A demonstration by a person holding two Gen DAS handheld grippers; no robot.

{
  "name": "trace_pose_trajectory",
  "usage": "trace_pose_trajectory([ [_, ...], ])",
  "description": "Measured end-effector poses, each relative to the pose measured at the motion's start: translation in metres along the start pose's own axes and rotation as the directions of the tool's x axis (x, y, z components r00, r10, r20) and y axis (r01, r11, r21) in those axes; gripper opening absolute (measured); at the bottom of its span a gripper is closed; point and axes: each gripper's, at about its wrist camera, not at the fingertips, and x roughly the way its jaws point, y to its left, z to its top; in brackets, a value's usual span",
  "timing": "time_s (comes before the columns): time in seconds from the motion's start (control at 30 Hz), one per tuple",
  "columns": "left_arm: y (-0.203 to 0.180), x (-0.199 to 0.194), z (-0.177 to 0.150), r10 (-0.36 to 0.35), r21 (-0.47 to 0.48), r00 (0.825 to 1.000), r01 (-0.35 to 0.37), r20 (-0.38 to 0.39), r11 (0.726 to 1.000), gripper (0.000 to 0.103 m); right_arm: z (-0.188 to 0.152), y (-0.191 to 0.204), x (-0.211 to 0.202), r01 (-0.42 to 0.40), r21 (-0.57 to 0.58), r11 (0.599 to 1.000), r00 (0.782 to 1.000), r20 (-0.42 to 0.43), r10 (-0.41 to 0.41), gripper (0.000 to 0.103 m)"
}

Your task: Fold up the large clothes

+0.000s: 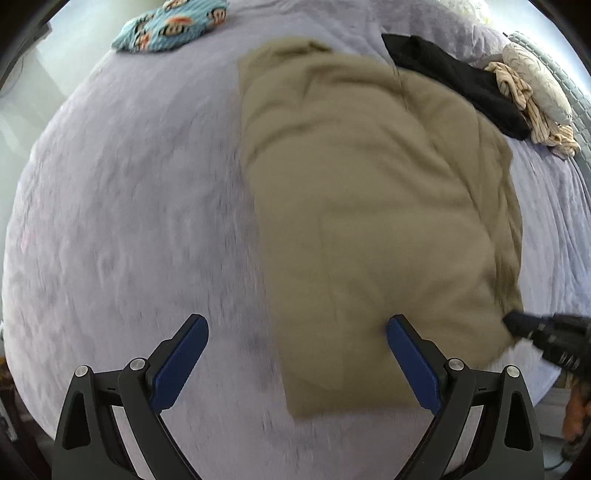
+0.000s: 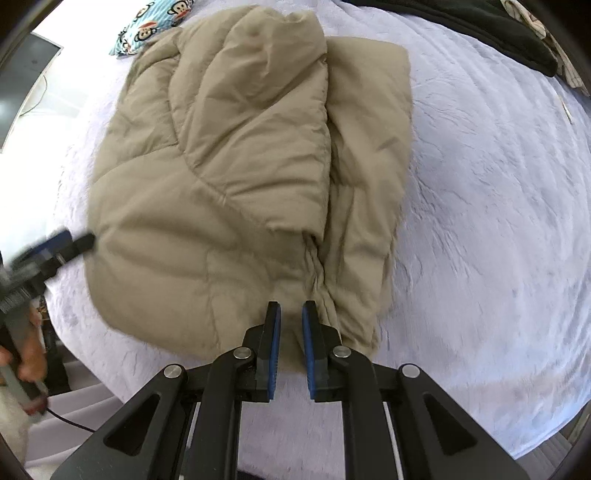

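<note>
A khaki padded jacket (image 1: 369,206) lies partly folded on the lilac bed; it also shows in the right wrist view (image 2: 229,177), one side folded over the middle. My left gripper (image 1: 297,330) is wide open above the jacket's near left edge, holding nothing; it appears blurred at the jacket's left side in the right wrist view (image 2: 74,243). My right gripper (image 2: 291,314) has its pads close together on the jacket's near hem, which bunches between them. It also shows at the jacket's right corner in the left wrist view (image 1: 517,325).
A blue monkey-print cloth (image 1: 170,26) lies at the far left of the bed. A black garment (image 1: 458,81), a striped beige garment (image 1: 532,107) and a pillow (image 1: 539,81) lie at the far right. The lilac bedcover (image 2: 498,221) spreads around the jacket.
</note>
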Motion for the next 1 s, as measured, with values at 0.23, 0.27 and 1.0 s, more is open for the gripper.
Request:
trace_pose_trajectory([
  [0.23,-0.003,-0.013,-0.023,-0.015,-0.022,1.0,0.015,0.005,1.0,0.097,-0.03,0.004,-0.023,-0.01,0.052,0.999,1.0,0.01,0.009,0.014],
  [0.27,-0.004,-0.015,-0.023,-0.016,-0.021,1.0,0.016,0.01,1.0,0.097,-0.034,0.004,-0.025,-0.013,0.059,0.998,1.0,0.01,0.012,0.014],
  [1.0,-0.042,-0.073,-0.041,0.044,-0.07,0.993,-0.037,0.107,0.997,0.102,-0.048,-0.006,-0.085,-0.036,0.063,0.997,0.995,0.097,0.029,0.048],
])
